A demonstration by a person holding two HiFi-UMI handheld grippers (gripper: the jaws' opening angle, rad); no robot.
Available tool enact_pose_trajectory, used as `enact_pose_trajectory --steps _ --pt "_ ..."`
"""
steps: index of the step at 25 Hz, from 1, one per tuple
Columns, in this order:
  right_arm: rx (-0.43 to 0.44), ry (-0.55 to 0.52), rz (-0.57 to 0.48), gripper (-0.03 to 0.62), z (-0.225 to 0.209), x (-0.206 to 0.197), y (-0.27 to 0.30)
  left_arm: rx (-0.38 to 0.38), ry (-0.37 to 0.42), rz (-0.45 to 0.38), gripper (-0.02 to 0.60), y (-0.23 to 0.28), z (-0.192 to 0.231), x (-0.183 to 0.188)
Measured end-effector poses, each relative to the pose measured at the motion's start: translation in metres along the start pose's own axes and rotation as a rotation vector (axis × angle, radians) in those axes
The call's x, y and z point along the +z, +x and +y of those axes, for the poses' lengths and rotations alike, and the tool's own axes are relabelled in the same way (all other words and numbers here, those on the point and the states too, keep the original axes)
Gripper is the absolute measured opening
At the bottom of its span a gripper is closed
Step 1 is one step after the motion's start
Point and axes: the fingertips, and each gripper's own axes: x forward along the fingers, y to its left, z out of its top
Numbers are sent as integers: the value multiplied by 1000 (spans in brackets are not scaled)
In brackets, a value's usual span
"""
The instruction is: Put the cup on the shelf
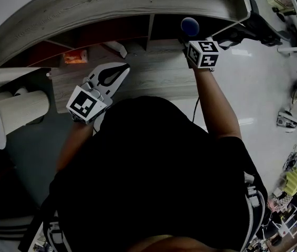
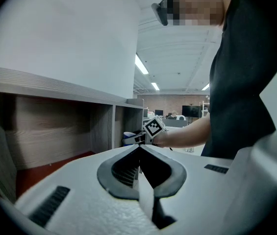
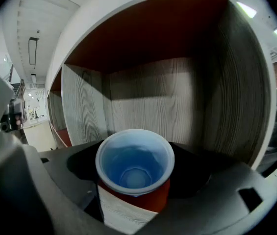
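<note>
At one o'clock in the head view, the right gripper [image 1: 189, 38] clamped the red, blue-lined cup [image 3: 134, 168] at the mouth of a wooden shelf [image 3: 148, 97] compartment, while the left gripper [image 2: 139, 155], jaws together and empty, hovered at ten o'clock.

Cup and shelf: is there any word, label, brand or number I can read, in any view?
No readable text in any view.
Cup: no print on the part that shows.
Shelf: bare wood grain.
Left cube, right cube: black-and-white square patterns only, no letters or digits.
Orange thing in a shelf bay: too small and blurred to tell.
</note>
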Motion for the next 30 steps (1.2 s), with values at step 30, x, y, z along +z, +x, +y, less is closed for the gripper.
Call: enact_pose_trajectory --steps 30 --pt "42 -4 84 385 -1 -33 63 70 -52 25 18 -1 7 -14"
